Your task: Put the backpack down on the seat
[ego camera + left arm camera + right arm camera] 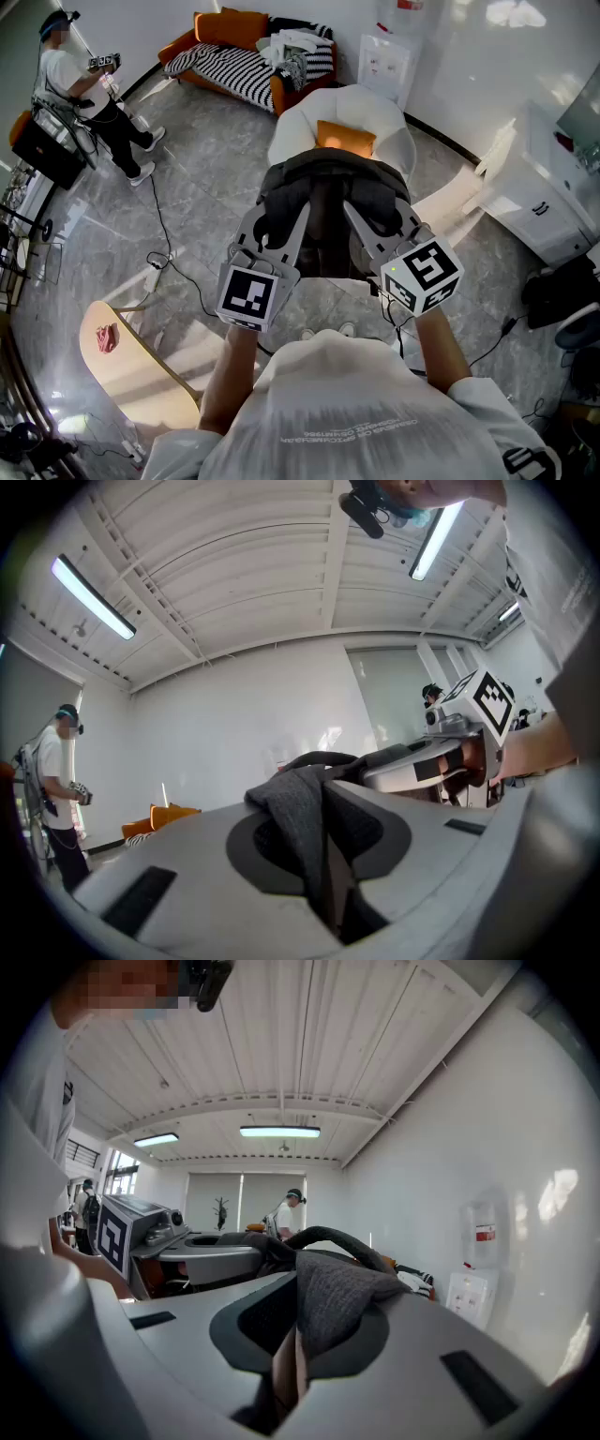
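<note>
Your left gripper (281, 210) is closed on a fold of the dark grey backpack (328, 180), at its left side. Your right gripper (362, 212) also has its jaws pressed on the fabric, at the right side. The backpack hangs between both grippers in front of you. From the head view it covers the near edge of the white seat (386, 120), and I cannot tell if it touches it. An orange cushion (345, 138) lies on the seat, just beyond the backpack. Another person (89, 94) stands at far left.
</note>
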`<act>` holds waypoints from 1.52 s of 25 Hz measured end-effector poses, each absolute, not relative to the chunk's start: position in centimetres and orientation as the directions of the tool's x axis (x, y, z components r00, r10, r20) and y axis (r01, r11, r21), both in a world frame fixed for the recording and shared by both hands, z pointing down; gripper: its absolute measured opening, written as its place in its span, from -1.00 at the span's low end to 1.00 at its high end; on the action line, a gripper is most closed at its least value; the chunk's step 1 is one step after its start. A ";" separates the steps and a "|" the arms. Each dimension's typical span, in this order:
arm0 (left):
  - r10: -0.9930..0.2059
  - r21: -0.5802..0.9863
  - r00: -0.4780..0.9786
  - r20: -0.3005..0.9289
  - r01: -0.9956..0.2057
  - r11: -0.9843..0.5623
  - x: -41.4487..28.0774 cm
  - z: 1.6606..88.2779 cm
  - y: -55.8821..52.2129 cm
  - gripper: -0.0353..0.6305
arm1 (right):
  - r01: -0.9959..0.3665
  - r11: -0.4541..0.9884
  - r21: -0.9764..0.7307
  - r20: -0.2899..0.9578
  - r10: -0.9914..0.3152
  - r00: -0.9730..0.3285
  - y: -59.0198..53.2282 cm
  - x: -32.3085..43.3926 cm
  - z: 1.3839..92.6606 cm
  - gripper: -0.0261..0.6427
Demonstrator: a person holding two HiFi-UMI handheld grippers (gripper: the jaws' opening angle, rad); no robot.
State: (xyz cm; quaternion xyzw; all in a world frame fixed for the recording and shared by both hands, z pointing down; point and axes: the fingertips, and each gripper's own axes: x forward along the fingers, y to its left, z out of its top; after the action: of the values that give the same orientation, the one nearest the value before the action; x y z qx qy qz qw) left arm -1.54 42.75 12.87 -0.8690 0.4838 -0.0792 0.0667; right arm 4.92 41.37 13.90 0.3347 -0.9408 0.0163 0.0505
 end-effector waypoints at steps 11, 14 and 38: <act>-0.852 -0.208 0.521 0.054 -0.829 -0.520 -1.9 12.6 42.0 -0.66 | -0.606 0.796 -0.009 0.095 -0.602 -0.793 40.8 4.6 13.7 -0.84; -0.851 -0.213 0.522 0.050 -0.827 -0.520 -2.0 12.4 42.0 -0.66 | -0.603 0.798 -0.006 0.095 -0.600 -0.795 40.8 4.6 13.5 -0.84; -0.802 -0.199 0.593 0.074 -0.779 -0.594 -6.2 14.6 41.4 -0.66 | -0.618 0.785 -0.042 0.121 -0.610 -0.783 40.5 0.5 15.9 -0.84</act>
State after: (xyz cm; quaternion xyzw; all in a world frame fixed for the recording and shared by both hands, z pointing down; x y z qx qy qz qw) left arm -6.18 41.36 14.56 -0.8894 0.4445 -0.0780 0.0731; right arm 0.54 40.51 15.86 0.3255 -0.9434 0.0398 0.0503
